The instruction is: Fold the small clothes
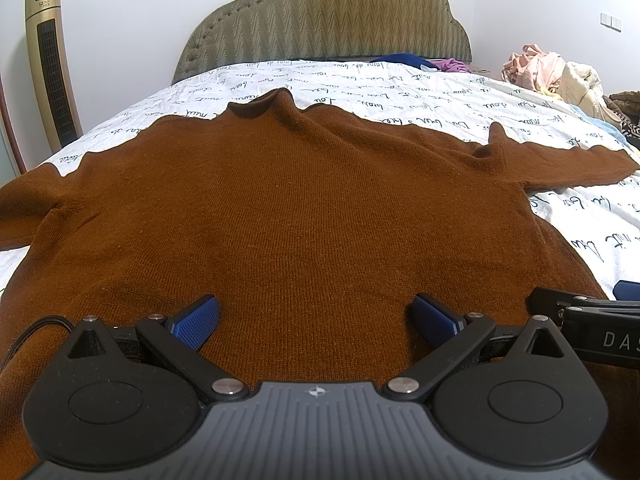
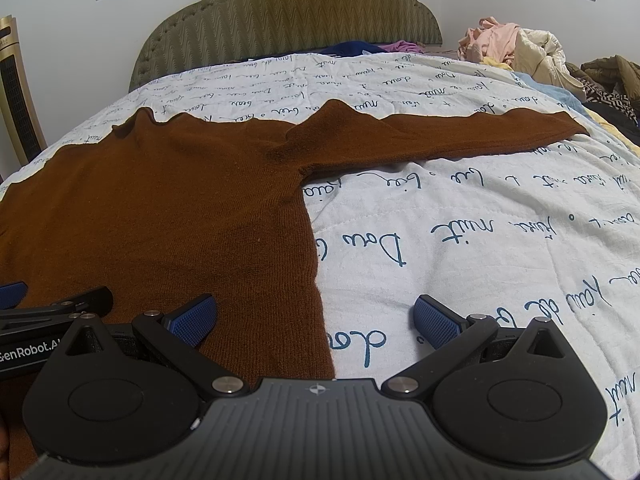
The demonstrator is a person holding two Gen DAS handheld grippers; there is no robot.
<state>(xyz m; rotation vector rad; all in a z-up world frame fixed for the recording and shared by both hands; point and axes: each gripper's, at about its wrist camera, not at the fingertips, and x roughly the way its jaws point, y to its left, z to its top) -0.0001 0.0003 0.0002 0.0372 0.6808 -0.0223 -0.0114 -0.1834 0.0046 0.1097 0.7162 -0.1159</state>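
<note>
A brown knit sweater (image 1: 304, 200) lies flat on the bed, collar toward the headboard, both sleeves spread out to the sides. My left gripper (image 1: 316, 320) is open and empty above the sweater's lower body. My right gripper (image 2: 316, 320) is open and empty over the sweater's right side edge (image 2: 316, 280), one finger above the knit and the other above the quilt. The sweater's right sleeve (image 2: 460, 136) stretches out to the right. Each gripper shows at the edge of the other's view.
The bed has a white quilt with blue script (image 2: 480, 240) and an olive padded headboard (image 1: 328, 20). A heap of clothes (image 1: 560, 76) lies at the bed's far right. A gold tower fan (image 1: 52, 64) stands at the left wall.
</note>
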